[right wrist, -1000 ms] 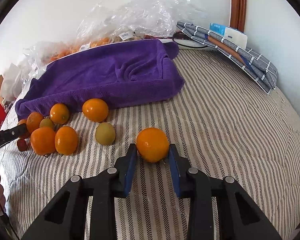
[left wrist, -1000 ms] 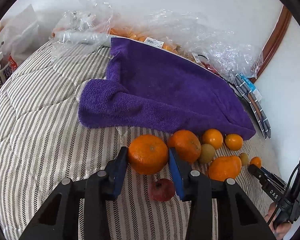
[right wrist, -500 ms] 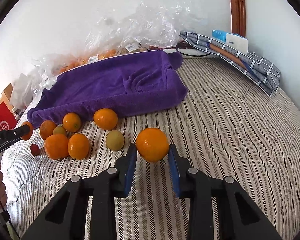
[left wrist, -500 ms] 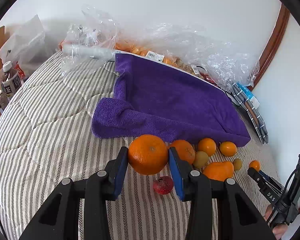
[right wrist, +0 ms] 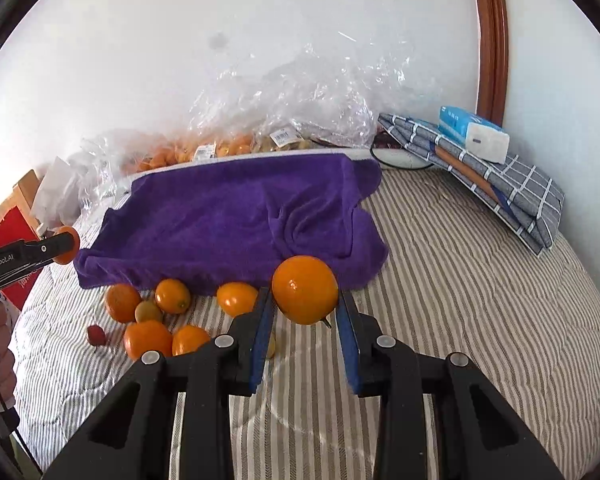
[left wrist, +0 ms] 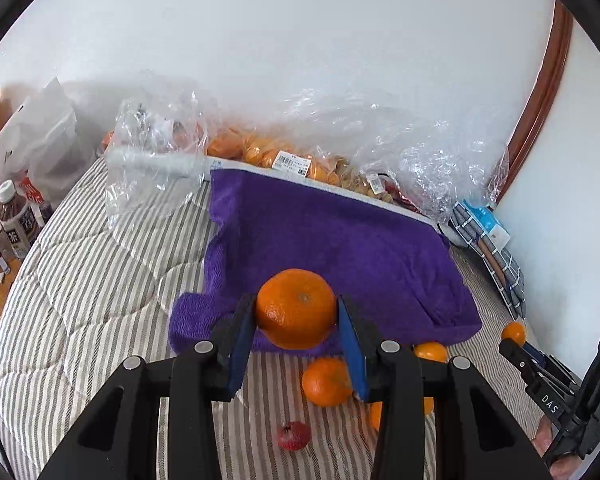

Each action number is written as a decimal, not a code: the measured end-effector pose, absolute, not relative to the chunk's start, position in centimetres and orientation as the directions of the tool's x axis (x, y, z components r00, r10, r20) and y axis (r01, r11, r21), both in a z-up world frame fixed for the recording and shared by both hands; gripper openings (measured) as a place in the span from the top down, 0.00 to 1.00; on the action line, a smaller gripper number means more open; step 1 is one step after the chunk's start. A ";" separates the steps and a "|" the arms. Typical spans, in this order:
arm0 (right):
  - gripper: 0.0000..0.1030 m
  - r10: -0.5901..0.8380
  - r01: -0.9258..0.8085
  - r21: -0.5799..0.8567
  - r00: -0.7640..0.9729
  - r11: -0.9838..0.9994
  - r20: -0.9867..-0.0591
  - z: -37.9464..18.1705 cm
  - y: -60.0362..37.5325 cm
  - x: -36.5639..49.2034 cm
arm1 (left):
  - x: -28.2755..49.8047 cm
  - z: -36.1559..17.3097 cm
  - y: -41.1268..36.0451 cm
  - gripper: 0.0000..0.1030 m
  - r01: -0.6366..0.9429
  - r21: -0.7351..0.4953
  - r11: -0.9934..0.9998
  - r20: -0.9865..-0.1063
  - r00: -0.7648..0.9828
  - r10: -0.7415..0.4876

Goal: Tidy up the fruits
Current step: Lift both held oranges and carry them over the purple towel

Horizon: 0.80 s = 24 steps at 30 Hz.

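Both grippers tilt down toward the striped quilt [right wrist: 480,272] and each is clamped on a fruit held clear of the bedding. The left gripper [left wrist: 296,312] has its blue pads pressed against the sides of a large orange [left wrist: 296,308], which hangs in front of the near edge of the purple towel [left wrist: 340,240]. The right gripper [right wrist: 305,300] squeezes a smooth orange [right wrist: 305,289] just before the towel's front fold. In the left view the right gripper's black body shows at the far right with part of a hand under it; in the right view the left gripper juts in from the left edge, a hand below it. On the quilt in the right view lie six loose fruits in a cluster: five oranges [right wrist: 148,338] and one greenish-brown fruit [right wrist: 148,311], plus one small red fruit [right wrist: 96,334] beside them; a yellowish fruit is half hidden behind the right gripper's left finger. Clear plastic bags [right wrist: 308,96] of more fruit sit against the wall behind the towel. One folded checked cloth [right wrist: 512,188] carries one tissue pack [right wrist: 474,132].
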State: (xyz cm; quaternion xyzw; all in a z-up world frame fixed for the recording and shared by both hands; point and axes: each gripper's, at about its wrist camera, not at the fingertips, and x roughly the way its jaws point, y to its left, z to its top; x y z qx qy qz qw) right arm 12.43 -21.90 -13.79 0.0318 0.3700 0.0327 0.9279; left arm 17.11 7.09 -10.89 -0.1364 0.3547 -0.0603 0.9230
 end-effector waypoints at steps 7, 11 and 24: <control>0.69 0.103 -0.045 0.106 0.754 0.993 -0.649 -11.6 -21.6 17.2 | 20.6 -9.3 6.0 0.63 0.008 -0.224 0.975 -0.621 0.770 -0.149; 0.69 0.103 -0.043 0.108 0.758 0.993 -0.644 -11.5 -21.3 19.9 | 22.8 -9.3 5.7 0.63 0.009 -0.224 0.975 -0.617 0.773 -0.149; 0.69 0.093 -0.046 0.086 0.714 0.995 -0.694 -15.7 -20.2 25.9 | 28.1 -14.4 5.5 0.63 -0.010 -0.174 0.985 -0.680 0.724 -0.113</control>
